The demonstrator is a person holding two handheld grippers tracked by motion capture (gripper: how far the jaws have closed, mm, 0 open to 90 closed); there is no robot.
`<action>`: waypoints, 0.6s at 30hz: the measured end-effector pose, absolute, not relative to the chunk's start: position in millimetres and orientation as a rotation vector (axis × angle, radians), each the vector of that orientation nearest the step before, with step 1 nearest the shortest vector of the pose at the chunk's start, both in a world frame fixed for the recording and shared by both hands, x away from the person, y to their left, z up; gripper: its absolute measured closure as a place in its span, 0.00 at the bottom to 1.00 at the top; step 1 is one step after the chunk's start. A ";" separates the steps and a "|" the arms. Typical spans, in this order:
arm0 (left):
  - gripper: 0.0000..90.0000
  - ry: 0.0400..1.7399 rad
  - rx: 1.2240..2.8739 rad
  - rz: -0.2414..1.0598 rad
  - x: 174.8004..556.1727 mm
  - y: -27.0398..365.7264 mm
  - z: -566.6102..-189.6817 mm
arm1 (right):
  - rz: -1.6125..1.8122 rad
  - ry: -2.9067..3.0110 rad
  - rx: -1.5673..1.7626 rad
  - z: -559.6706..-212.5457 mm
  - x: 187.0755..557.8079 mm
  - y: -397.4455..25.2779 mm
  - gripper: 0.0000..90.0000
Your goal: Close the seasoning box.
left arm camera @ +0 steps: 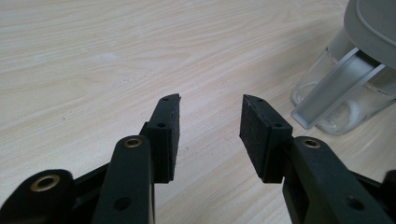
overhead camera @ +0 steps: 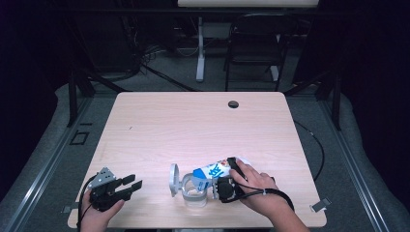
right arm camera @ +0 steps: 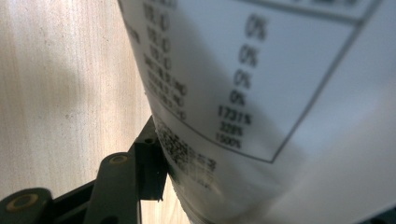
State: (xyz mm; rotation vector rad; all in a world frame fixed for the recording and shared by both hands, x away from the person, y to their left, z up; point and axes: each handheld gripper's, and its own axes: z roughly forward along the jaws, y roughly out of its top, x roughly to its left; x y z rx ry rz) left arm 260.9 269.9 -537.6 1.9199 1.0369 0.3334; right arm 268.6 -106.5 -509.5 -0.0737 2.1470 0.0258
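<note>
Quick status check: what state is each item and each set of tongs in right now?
Carton: tilted, mouth toward the jug, gripped.
Jug: upright on the table, lid flipped open; contents unclear.
Right tongs: shut on the carton.
Left tongs: open, empty, beside the jug.

I see lots of bare table (overhead camera: 193, 121) across the middle and top of the high view, so a hand could slide there with nothing to bump. Only a small dark hole (overhead camera: 233, 104) sits near the top edge. Low in the middle, the clear jug (overhead camera: 193, 191) with its open lid (overhead camera: 173, 180) and the tilted carton (overhead camera: 215, 170) block the way. My left gripper (overhead camera: 129, 186) has free room before it.
</note>
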 end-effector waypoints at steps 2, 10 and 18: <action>0.65 1.040 1.919 0.334 260.8 269.9 -537.5 | 0.028 2.154 -0.072 -509.4 268.4 -106.5 0.52; 0.65 1.036 1.921 0.334 260.9 269.9 -537.5 | -0.021 2.179 -0.090 -503.1 266.5 -105.0 0.52; 0.65 1.044 1.924 0.331 260.7 270.6 -537.2 | -0.056 2.186 -0.123 -499.2 267.3 -103.1 0.52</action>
